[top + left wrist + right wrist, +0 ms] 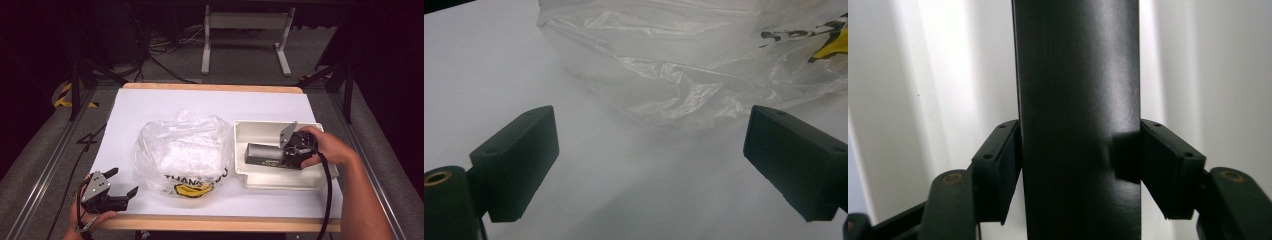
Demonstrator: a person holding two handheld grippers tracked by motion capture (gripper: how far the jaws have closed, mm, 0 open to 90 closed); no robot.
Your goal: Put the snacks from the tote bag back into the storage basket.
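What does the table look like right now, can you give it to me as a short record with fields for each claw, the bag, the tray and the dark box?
Left claw: open, holding nothing, near the table's front-left, pointing toward the plastic bag
Right claw: shut on the dark box
Dark box: lying inside the white tray
White tray: right of the bag
Plastic bag: clear, crumpled, yellow and black print at its near side, at the table's middle
Table: white covering

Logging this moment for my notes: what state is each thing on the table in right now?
Plastic bag: crumpled, lying on the table, untouched.
White tray: upright, open-topped, holding the black box.
Black box: lying in the tray, gripped.
Left hand-held gripper: open, empty, beside the bag.
Right hand-held gripper: shut on the black box.
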